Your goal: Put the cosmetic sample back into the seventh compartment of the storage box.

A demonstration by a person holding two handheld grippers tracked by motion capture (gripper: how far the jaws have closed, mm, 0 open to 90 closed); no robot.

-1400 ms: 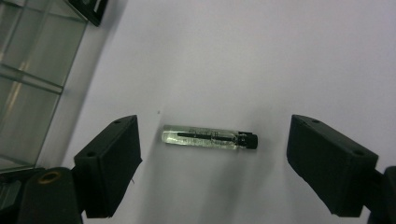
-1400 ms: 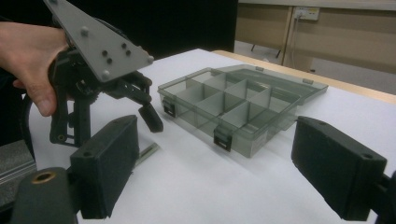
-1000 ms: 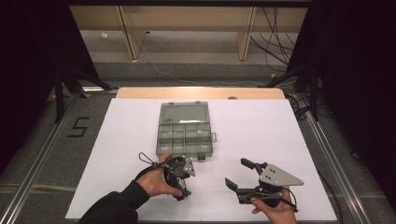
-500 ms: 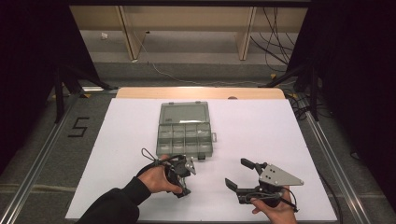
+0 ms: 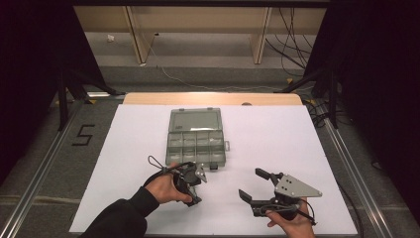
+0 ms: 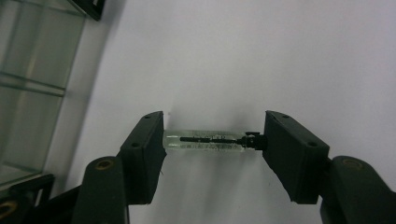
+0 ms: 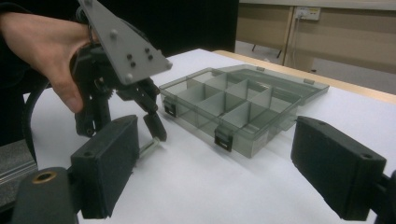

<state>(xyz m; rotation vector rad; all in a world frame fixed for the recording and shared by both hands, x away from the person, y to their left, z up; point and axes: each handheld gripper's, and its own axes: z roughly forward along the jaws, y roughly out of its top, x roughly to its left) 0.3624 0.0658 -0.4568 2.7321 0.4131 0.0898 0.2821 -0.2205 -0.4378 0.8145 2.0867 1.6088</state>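
Observation:
A small clear tube [image 6: 205, 141] with a dark pin inside lies crosswise between the jaws of my left gripper [image 6: 212, 140], one jaw against each end. That gripper [image 5: 194, 194] points down at the white table just in front of the grey compartment box [image 5: 195, 136]. In the right gripper view the tube [image 7: 148, 145] sits low at the table beside the left gripper's black fingertip [image 7: 156, 128]. My right gripper [image 5: 251, 183] stands open near the front right, its jaws [image 7: 215, 163] wide apart with nothing between them, aimed toward the box [image 7: 238, 109].
The box lies open, its clear lid [image 5: 194, 120] folded back and its compartments looking empty; one corner [image 6: 28, 70] lies left of my left gripper. The white table sheet [image 5: 277, 134] runs to a wooden back edge [image 5: 213, 98]. Dark stands and cables flank the table.
The left hand and its gripper have shifted only slightly near the box's front edge. The right gripper has stayed where it was, still open.

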